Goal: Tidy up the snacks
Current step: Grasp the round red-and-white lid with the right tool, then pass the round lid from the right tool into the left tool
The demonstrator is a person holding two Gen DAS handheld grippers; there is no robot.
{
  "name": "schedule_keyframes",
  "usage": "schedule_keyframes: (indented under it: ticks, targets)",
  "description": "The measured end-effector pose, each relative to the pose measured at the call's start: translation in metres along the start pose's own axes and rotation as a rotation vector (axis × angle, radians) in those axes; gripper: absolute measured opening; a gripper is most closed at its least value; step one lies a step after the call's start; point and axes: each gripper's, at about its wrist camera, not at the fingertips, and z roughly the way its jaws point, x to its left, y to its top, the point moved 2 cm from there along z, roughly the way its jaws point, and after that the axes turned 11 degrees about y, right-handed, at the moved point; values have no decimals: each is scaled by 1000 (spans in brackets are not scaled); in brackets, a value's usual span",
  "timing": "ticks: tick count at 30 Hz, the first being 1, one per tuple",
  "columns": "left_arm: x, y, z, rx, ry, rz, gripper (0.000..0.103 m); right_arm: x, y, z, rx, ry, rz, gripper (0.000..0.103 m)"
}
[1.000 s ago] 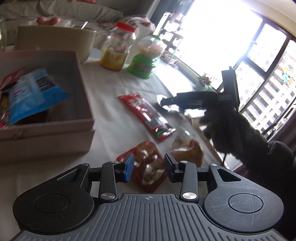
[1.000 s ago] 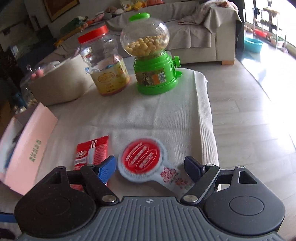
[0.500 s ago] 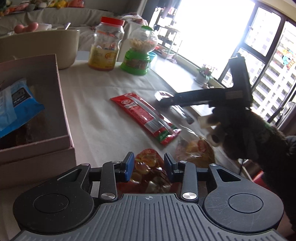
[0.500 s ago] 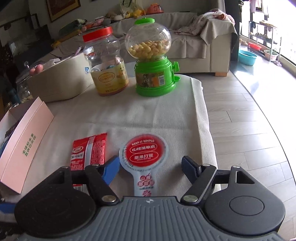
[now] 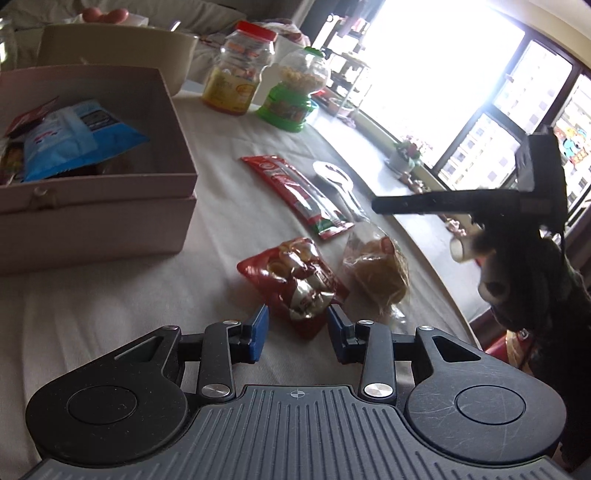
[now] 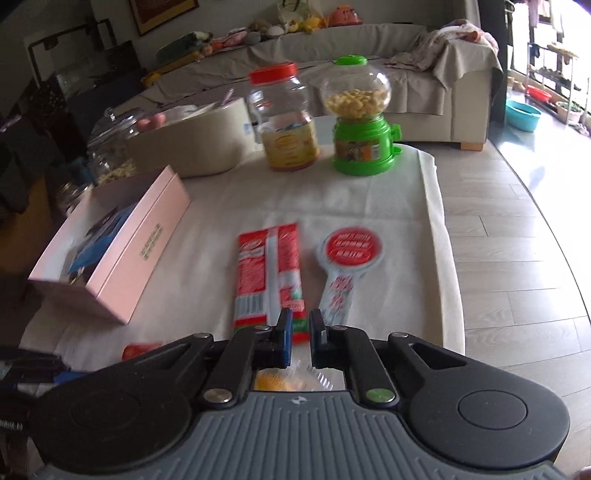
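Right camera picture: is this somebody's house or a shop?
Most likely a home living room. A long covered sofa with soft toys on its back stands behind the table, and a framed picture hangs on the wall.

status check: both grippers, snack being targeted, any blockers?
Left gripper open, fingers straddling near end of red snack bag. Right gripper nearly shut, nothing visibly held. Bun in clear wrap touches the bag's right side; pink box open, part filled.

Box (image 6: 110,254) sits left on the tablecloth (image 6: 332,199); long packet (image 6: 267,269) right of it, paddle-shaped packet (image 6: 347,258) further right. Jar (image 6: 284,122) and candy dispenser (image 6: 360,118) behind the box, bowl (image 6: 192,142) too.
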Motion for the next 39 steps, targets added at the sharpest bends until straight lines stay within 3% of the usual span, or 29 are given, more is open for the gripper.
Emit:
schedule_keyframes:
  ticks: [2,4,6,8,12,16,18,22,29,33,39]
  targets:
    - [0,-2,-2,1,-6,-9,40,6,-2,-5,-17,-51,-37,10]
    - [-3,-1,-2,3,10,-13,40,3,4,-3,-48,-105,-48,21]
    - [-7,-1,-2,6,62,-2,40,-3,14,8,-78,-170,-61,58]
    - [-10,-1,-4,1,109,21,40,-8,26,27,-80,-215,-101,69]
    - [-9,-1,-10,0,106,41,40,-33,47,71,-37,-261,-61,69]
    - [0,0,-13,-5,89,25,40,-52,53,92,6,-171,46,67]
    - [5,0,-13,-5,79,5,40,-44,53,88,22,-167,-5,37]
    - [9,-1,-11,-3,60,-26,40,-24,51,60,9,-119,-29,14]
    - [8,-8,-14,4,30,-38,40,22,40,0,-23,-25,-50,14]
    - [17,-12,-27,-19,52,-59,40,53,26,-22,-24,119,-18,14]
    - [40,-20,-43,-20,81,-143,39,110,-30,5,104,340,33,14]
